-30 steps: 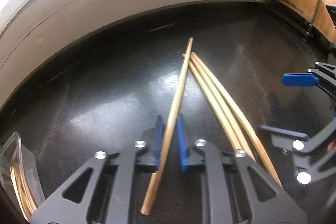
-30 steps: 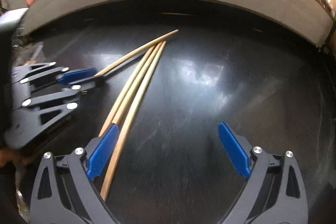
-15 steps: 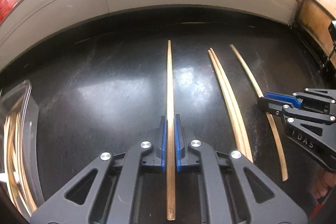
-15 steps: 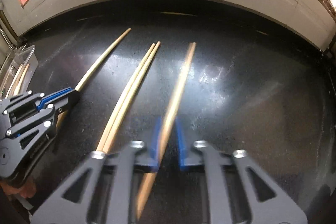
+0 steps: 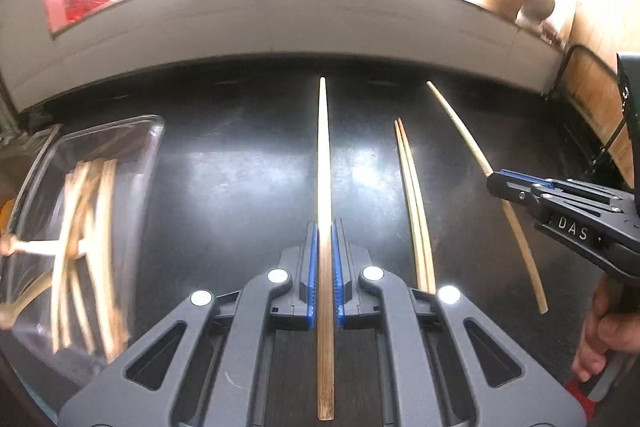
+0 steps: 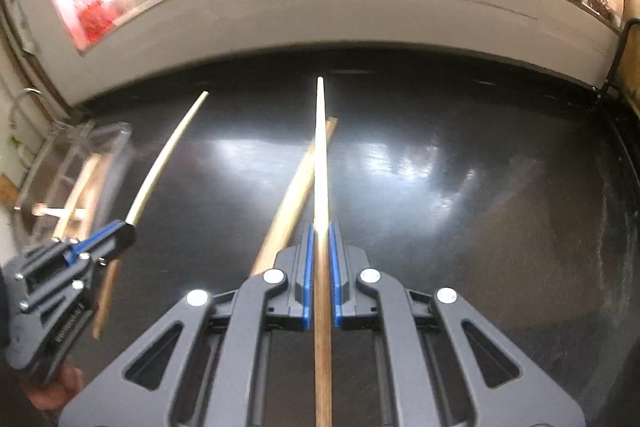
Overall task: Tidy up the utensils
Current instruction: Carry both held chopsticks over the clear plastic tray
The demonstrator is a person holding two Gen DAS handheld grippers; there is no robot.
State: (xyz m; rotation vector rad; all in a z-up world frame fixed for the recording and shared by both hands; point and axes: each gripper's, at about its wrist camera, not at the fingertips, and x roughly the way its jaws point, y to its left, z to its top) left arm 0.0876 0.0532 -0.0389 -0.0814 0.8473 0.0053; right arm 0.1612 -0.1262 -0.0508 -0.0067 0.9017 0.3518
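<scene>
**Two chopsticks in hand, two left on the worktop**

Your left gripper point(image 5: 324, 267) has its fingers clamped on one chopstick point(image 5: 323, 163), which runs straight forward between the blue pads with its tip toward the back edge of the dark worktop point(image 5: 240, 187). Your right gripper point(image 6: 320, 267) is closed in the same way on a second chopstick point(image 6: 320, 155), also pointing at the back edge.

Part of the job looks done already: the clear container point(image 5: 148, 147) at the left edge of the worktop holds several chopsticks point(image 5: 92, 227), though blur hides how many and how neatly they lie.

A pair of chopsticks point(image 5: 414, 203) lies touching side by side on the worktop, between your two grippers, in the left wrist view. By my judgement, both held sticks must go into the container, then this last pair has to be picked up and added.

Both held sticks look clear of the surface, but the pictures do not settle it.
</scene>
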